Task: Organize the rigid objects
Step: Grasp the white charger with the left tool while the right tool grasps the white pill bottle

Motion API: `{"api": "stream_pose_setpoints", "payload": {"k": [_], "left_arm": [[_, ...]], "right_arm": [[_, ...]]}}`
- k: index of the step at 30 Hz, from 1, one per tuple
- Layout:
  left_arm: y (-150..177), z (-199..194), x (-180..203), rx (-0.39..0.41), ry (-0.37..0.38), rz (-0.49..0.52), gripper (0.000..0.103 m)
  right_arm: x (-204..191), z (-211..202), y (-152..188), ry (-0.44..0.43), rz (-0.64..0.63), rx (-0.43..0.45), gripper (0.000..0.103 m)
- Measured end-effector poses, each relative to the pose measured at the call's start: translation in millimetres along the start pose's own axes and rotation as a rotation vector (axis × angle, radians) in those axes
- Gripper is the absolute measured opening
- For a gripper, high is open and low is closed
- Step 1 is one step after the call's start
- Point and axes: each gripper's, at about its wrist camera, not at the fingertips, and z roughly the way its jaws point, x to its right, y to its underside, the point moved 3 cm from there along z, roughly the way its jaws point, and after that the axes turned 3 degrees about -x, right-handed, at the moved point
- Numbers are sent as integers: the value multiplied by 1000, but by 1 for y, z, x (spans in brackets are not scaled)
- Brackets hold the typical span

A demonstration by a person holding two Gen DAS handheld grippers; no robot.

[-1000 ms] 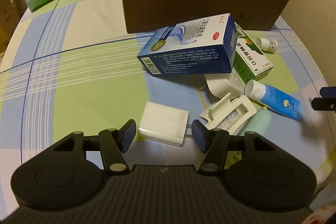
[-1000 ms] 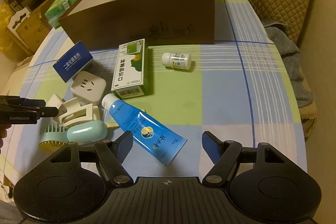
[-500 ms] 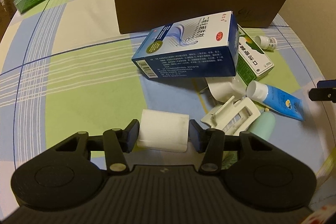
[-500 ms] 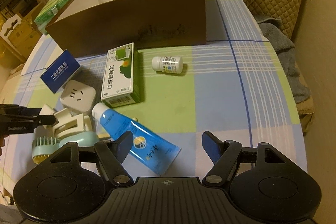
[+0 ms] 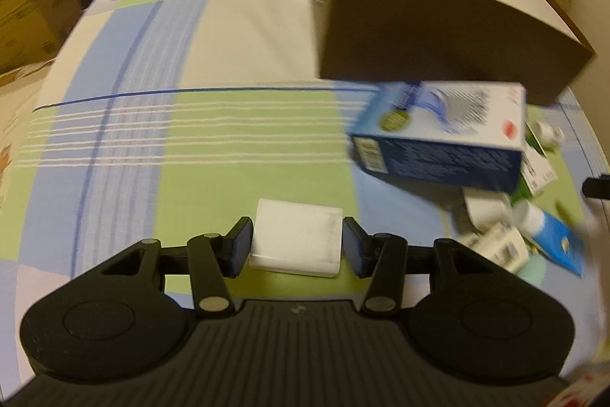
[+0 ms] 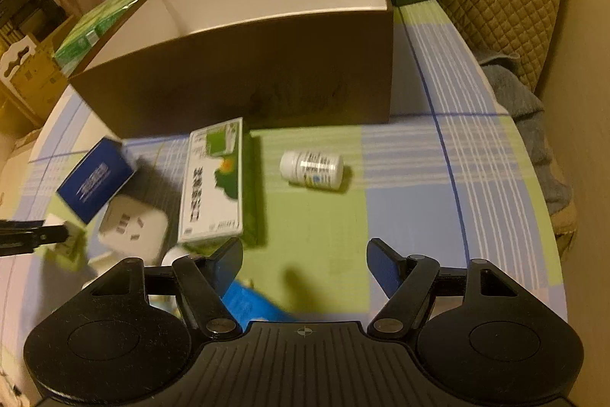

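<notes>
Left gripper [image 5: 297, 248]: fingers clamped on the two short sides of a white block [image 5: 296, 241], flat and rectangular, likely a charger or adapter. The block looks lifted clear of the checked cloth [image 5: 213, 147], out over the cloth's open left part. Gripped across the narrow width, so the flat faces stay level for a drop into the box. View is motion-blurred.

Centre: brown cardboard box [image 6: 244, 79], open top, white inside, standing toward the far edge of the table. Judged to be the destination. Just in front of its near wall: a blue carton [image 5: 442, 140] propped tilted on other items, a green-and-white carton [image 6: 215, 182] lying flat, a white socket cube [image 6: 131, 227] beside it, a white pill bottle [image 6: 310, 168] on its side, standing apart.

Right gripper [image 6: 305, 266]: fingers spread wide, nothing between them, hovering near the front edge. A blue tube [image 6: 248, 304] lies partly under its left finger. Probably waiting its turn.
</notes>
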Motion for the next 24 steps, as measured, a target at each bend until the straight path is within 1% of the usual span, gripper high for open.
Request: {"api": "stream_pose_setpoints", "payload": {"k": [6,9,18,21,24], "left_arm": [[-12,-1,-20,18,-36,-67,46],[-17,-2,-26,25,-44,-88,46],[-25,-1,-31,30,-50,-110,46],[-26,0,-32,28,-52,-112,46],[-27,0,-32,28,-54,-113,46]], "right_arm": [[0,19,-19,21,20,17,69],[-1,31,-27,34,35,9,68],[-1,57,-43,72,83,-7,53],[0,62,-45,85,89,-9,51],[-1,65,-46,95,81,-10,47]]}}
